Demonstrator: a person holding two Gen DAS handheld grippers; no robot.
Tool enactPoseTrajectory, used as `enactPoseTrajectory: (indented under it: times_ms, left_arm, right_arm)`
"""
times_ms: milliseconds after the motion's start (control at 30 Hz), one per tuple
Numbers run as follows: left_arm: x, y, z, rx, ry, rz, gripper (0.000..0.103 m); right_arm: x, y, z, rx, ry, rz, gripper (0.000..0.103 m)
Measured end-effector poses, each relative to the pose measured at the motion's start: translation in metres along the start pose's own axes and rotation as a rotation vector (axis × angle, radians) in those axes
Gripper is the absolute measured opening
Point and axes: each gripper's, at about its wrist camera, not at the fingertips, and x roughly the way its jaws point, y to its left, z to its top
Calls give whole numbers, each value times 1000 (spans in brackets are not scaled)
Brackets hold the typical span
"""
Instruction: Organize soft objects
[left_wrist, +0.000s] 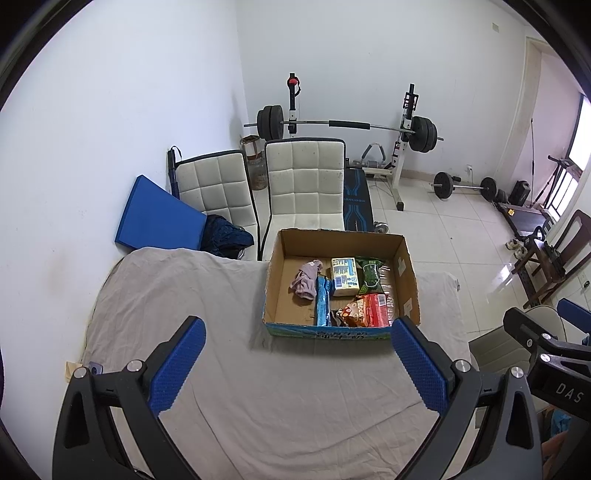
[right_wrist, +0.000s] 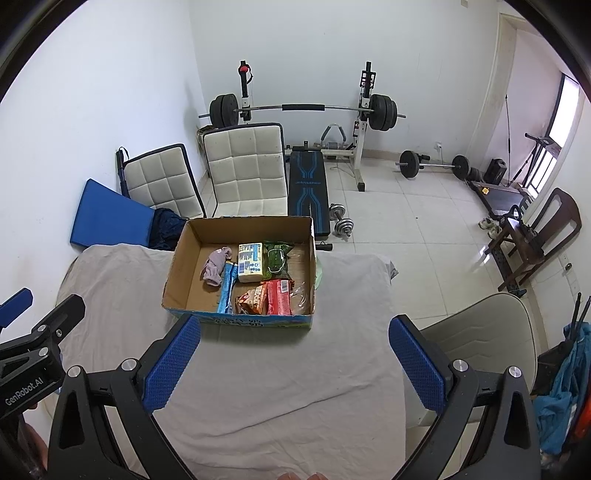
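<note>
Left wrist view shows the cardboard box (left_wrist: 341, 288) on the cloth-covered table (left_wrist: 184, 302), already holding the soft things: a pinkish cloth (left_wrist: 306, 282), a tissue pack (left_wrist: 344, 277) and snack bags (left_wrist: 369, 310), which suggests the gathering is largely done. Both the left gripper (left_wrist: 297, 363) and the right gripper (right_wrist: 293, 363) hover short of the box with jaws wide apart, holding and touching nothing.
</note>
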Motion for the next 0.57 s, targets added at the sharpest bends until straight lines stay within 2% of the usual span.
enactPoseTrajectory:
  times_ms: [567]
  left_arm:
    - [2, 3, -2, 0, -5, 0, 103]
  right_arm:
    - [-3, 0, 1, 1, 2, 4, 103]
